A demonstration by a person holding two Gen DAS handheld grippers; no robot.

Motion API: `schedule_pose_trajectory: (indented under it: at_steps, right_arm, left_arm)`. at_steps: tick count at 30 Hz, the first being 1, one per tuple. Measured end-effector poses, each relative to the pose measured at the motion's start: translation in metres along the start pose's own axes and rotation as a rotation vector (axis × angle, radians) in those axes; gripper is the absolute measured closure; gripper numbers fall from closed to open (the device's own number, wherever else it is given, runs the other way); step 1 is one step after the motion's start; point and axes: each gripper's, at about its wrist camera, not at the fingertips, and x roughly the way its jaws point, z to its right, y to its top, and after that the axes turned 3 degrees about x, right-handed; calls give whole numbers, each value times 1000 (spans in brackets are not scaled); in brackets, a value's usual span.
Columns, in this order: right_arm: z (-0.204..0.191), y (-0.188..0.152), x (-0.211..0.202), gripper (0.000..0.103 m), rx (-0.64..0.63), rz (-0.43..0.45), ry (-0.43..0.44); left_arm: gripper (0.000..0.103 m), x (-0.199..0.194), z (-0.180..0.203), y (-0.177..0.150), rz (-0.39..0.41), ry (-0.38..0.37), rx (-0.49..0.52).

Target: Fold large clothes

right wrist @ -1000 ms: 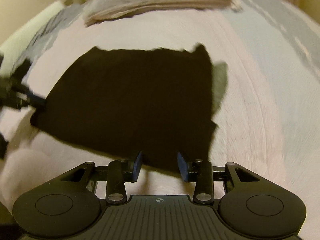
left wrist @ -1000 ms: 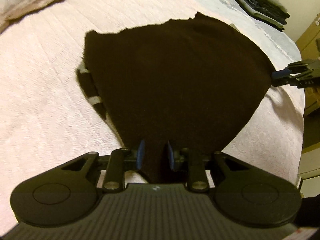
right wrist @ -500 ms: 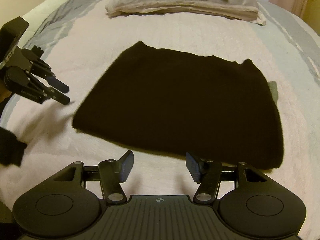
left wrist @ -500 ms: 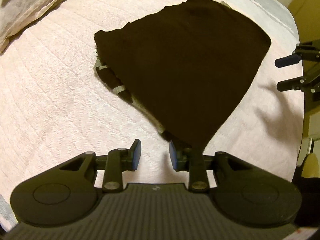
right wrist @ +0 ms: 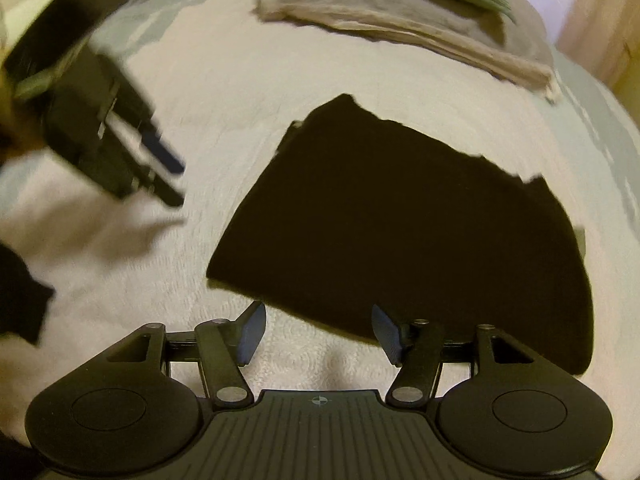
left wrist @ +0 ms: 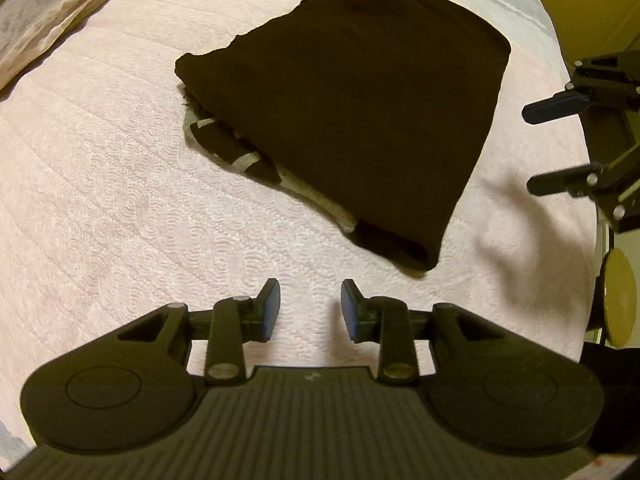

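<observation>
A dark brown garment (left wrist: 360, 108) lies folded flat on the pink quilted bed cover (left wrist: 120, 208); a striped sleeve (left wrist: 232, 152) pokes out from under its left edge. The same garment (right wrist: 420, 232) fills the middle of the right wrist view. My left gripper (left wrist: 310, 312) is open, held just short of the garment's near corner with nothing between its fingers. My right gripper (right wrist: 318, 332) is open wide at the garment's near edge, also holding nothing. In each view the other gripper appears: the right one (left wrist: 560, 144) open, the left one (right wrist: 164, 176) blurred.
Folded beige bedding and a green pillow (right wrist: 420, 20) lie at the head of the bed. A grey blanket edge (left wrist: 60, 12) shows at the top left. The bed's edge and a wooden cabinet (left wrist: 592, 8) are at the right.
Both grippers have let go of the garment's edge, opened and drawn back from it. The garment now lies flat and folded on the bed.
</observation>
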Motion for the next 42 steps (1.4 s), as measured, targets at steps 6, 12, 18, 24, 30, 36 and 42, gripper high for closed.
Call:
schedule_pose_trajectory:
  at_steps: [6,12,18,24,30,36,42]
  right_arm:
    - [-47,-10,39,38,-330,15,-112]
    - [-87,-25,91,38,-659,41,-184]
    - [-83,-19,98,81,-571,111,-187]
    - [-65,-9,87,95,-408,158,-143]
    - [-37,13,50,95,-218,218,-82]
    - [38,26,-27,96,165,336,-14]
    - [143,-3,-58,96,576,414,61]
  left_arm:
    - [50,-3,-12,6,85,74,236]
    - [15,4,-26,10,213,258,736]
    - [10,58,-36,-2,284,354,1310]
    - [9,99,-50,6,358,333,1637]
    - [84,92,-48,32,299,283,1703]
    - [86,20,-23,121,278,261,1602]
    - [86,-12,41,254,169,162,1553]
